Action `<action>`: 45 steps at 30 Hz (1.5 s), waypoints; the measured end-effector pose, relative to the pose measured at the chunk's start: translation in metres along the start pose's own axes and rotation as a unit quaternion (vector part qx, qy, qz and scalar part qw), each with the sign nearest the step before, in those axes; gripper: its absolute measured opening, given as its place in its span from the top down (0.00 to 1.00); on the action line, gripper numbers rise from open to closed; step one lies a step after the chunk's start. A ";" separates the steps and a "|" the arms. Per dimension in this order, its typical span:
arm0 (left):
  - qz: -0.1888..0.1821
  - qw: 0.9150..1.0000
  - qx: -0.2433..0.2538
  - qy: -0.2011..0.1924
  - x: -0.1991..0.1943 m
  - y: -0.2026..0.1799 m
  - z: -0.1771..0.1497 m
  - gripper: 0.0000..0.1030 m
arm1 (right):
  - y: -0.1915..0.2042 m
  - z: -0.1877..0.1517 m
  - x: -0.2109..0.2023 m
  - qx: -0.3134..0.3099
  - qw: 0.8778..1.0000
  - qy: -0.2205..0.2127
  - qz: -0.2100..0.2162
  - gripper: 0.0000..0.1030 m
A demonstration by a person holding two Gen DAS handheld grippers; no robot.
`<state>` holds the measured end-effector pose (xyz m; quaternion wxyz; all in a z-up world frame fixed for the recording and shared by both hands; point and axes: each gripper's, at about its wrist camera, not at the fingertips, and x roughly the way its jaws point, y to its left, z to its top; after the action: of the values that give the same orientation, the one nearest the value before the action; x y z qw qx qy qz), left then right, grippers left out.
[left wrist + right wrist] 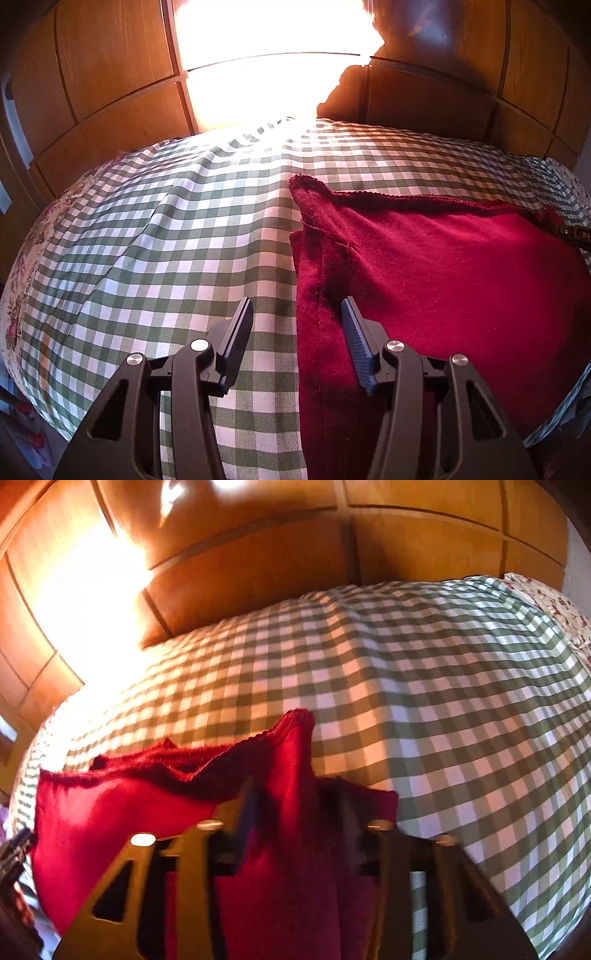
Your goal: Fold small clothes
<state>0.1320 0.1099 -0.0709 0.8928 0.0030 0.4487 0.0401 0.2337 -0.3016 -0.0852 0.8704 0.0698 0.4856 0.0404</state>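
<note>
Garment point(443, 280) of dark red knit lies partly folded on the green-checked bed point(166, 229), its left edge between the open left gripper point(297, 314), a raised fold caught in the closed right gripper point(295, 797), so further folds remain.

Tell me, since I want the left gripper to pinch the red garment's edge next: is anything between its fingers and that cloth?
Nothing visible. The left gripper is open right over the near edge of the red garment, which lies on the checked bedcover; only bare cover and that edge lie between its fingers.
</note>
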 end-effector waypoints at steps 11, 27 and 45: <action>-0.005 1.000 0.009 0.002 0.011 -0.007 0.007 0.52 | 0.012 0.002 -0.023 -0.032 0.998 -0.043 -0.038 0.94; -0.132 0.988 -0.072 0.014 0.053 0.018 0.050 0.86 | -0.010 -0.008 -0.016 0.022 0.998 -0.046 -0.045 0.94; 0.027 0.998 -0.031 -0.037 0.015 -0.008 0.021 0.51 | -0.007 -0.023 -0.046 0.054 0.990 -0.100 -0.080 0.29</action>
<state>0.1580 0.1034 -0.0708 0.9071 -0.0110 0.4136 0.0781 0.1900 -0.3128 -0.0593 0.9099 0.0815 0.4018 -0.0624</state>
